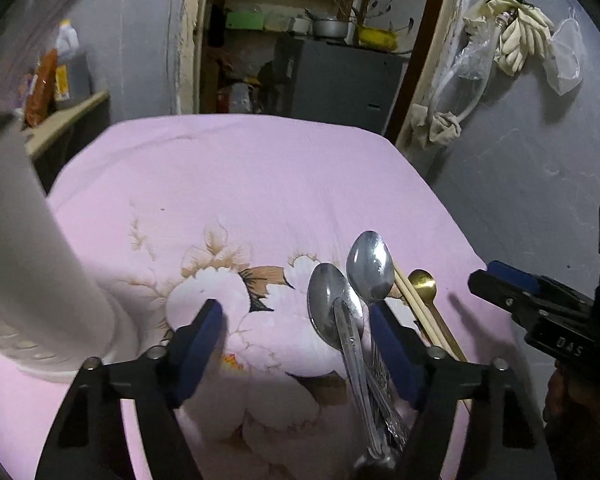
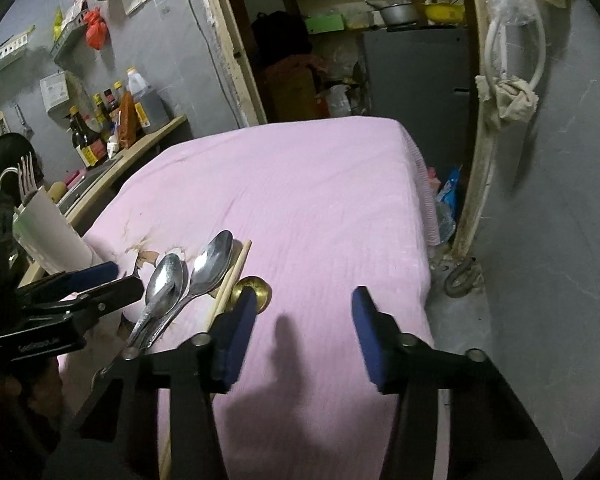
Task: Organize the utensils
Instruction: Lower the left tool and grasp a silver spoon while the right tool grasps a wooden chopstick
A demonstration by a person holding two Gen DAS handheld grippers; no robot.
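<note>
Left wrist: left gripper (image 1: pixel 296 344) fingers spread.

My right gripper (image 2: pixel 304 336) sits lower centre of frame, jaws spread wide over bare pink cloth (image 2: pixel 320 200). Left of it lie 2 steel spoons (image 2: pixel 188 280), chopsticks (image 2: pixel 232 276) and a brass spoon (image 2: pixel 256 286). Left gripper (image 2: pixel 80 284) enters at left edge, beside white holder (image 2: pixel 52 236) with forks (image 2: pixel 27 178).

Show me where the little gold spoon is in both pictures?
Left wrist view: the gold spoon lies lower right, just right of the chopsticks.
Right wrist view: it sits lower centre-left, partly behind the right gripper's left finger.
Shared landmark: the two silver spoons lying left of the chopsticks on the pink cloth.
</note>
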